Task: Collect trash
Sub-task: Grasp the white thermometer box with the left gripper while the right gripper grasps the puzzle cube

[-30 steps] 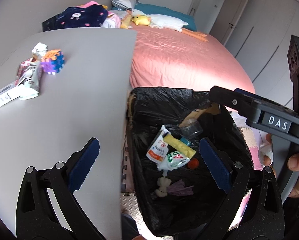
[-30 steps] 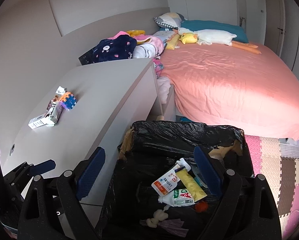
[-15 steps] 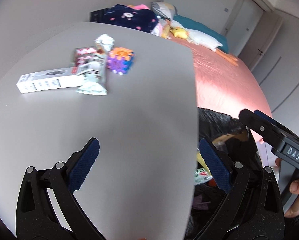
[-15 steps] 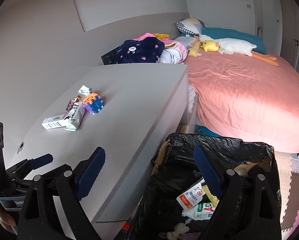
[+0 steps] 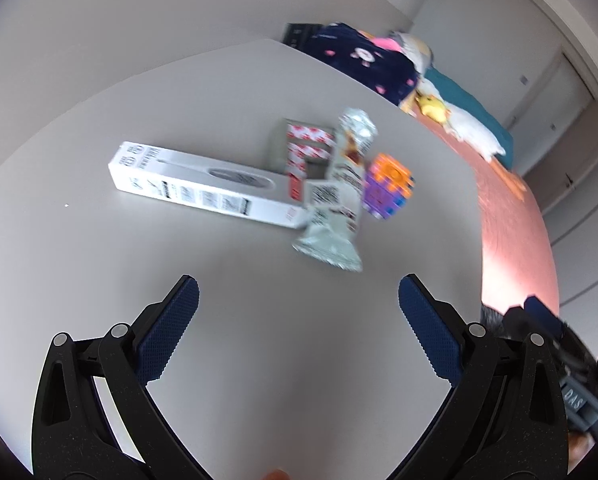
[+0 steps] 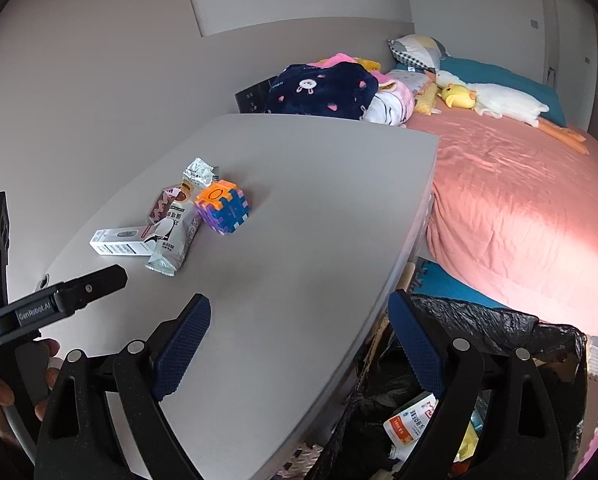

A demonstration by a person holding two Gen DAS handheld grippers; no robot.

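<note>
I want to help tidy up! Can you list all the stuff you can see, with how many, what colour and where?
Table: one, grey, beside the bed.
Long box: one, white, on the table.
Snack wrapper: one, silver, lying over the box end.
Small carton: one, red-and-white pattern, behind the wrapper.
Puzzle cube: one, orange, purple, blue, right of the wrapper.
Trash bin: one, black bag, on the floor by the table, trash inside.
Bed: one, pink.
Plush duck: one, white and yellow, on the bed.
Left gripper: open, above the table.
Right gripper: open, over the table edge.
</note>
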